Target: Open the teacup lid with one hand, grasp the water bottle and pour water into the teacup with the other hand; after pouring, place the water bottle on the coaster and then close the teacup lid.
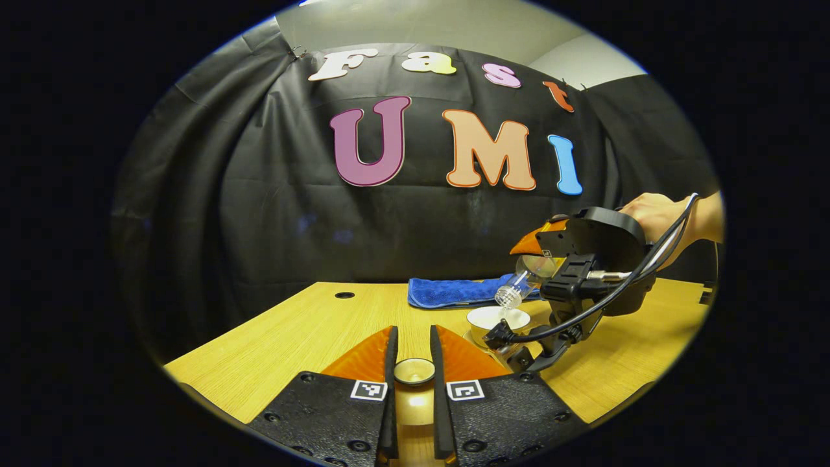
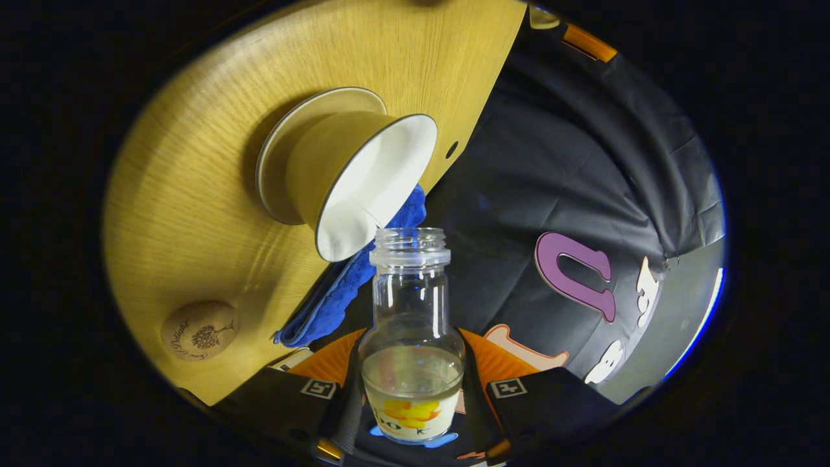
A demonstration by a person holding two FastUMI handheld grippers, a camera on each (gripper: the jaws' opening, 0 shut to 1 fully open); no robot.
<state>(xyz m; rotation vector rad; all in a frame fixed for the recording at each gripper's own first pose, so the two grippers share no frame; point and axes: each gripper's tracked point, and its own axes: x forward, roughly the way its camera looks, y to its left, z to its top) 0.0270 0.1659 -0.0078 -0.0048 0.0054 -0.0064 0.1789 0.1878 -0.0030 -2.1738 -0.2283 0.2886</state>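
In the left gripper view my left gripper (image 1: 413,332) is low over the table, shut on the small round knob of the teacup lid (image 1: 414,371). To its right stands the uncovered teacup (image 1: 498,318), white inside. A hand holds my right gripper (image 1: 551,256) above it, shut on the clear water bottle (image 1: 524,277), which tilts with its mouth just over the cup. In the right gripper view the uncapped bottle (image 2: 411,305) sits between my right gripper's (image 2: 412,338) fingers with some water near its base. Its mouth points at the teacup (image 2: 363,181) on a saucer (image 2: 279,149). I cannot make out a stream.
A round wooden coaster (image 2: 200,331) lies on the table apart from the cup. A folded blue towel (image 1: 454,292) lies behind the cup, by the table's (image 1: 305,331) far edge. A small hole (image 1: 344,295) marks the table's back left.
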